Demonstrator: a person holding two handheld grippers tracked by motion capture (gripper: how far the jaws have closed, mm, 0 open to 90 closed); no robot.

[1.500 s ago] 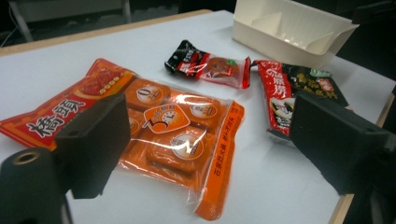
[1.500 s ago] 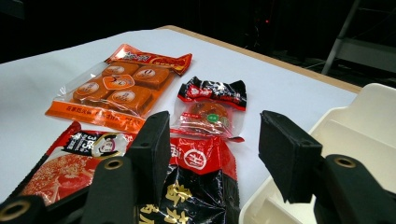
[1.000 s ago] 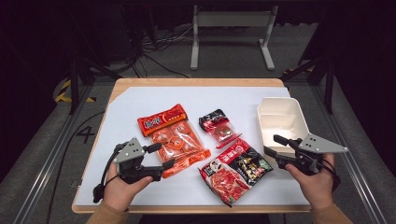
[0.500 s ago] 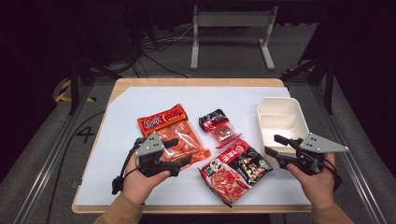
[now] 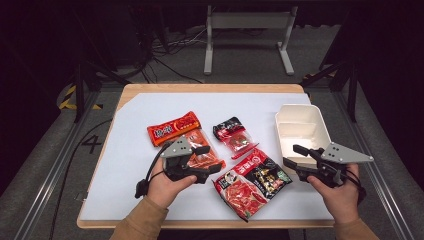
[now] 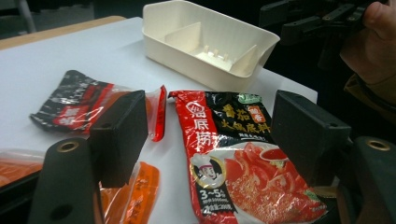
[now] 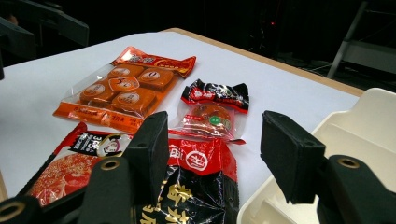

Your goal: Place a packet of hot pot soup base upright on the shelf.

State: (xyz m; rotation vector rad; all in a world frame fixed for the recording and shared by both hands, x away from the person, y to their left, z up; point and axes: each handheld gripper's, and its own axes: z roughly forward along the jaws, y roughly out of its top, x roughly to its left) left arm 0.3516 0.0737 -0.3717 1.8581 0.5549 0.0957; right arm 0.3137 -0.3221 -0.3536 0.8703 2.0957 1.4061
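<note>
An orange snack pack [image 5: 182,135] lies left of centre, with a small black-and-red packet [image 5: 232,132] to its right. A large red-and-black soup-base packet [image 5: 252,182] lies near the front edge. My left gripper [image 5: 210,159] hovers over the orange pack's near end, open, its jaws just narrowed slightly with nothing gripped. In the left gripper view the jaws frame the soup-base packet [image 6: 233,154]. My right gripper [image 5: 291,155] is open and empty beside the white divided container [image 5: 302,130], its jaws just widened slightly. The right gripper view looks over the soup-base packet [image 7: 187,186].
The packets lie on a white mat [image 5: 135,165] over a wooden table with an edge [image 5: 200,223] at the front. The container [image 7: 355,140] stands at the right side. Dark floor, cables and a metal stand lie beyond the table.
My left gripper has moved right from the mat's front left to above the orange pack's near end. The right gripper has stayed in place.
</note>
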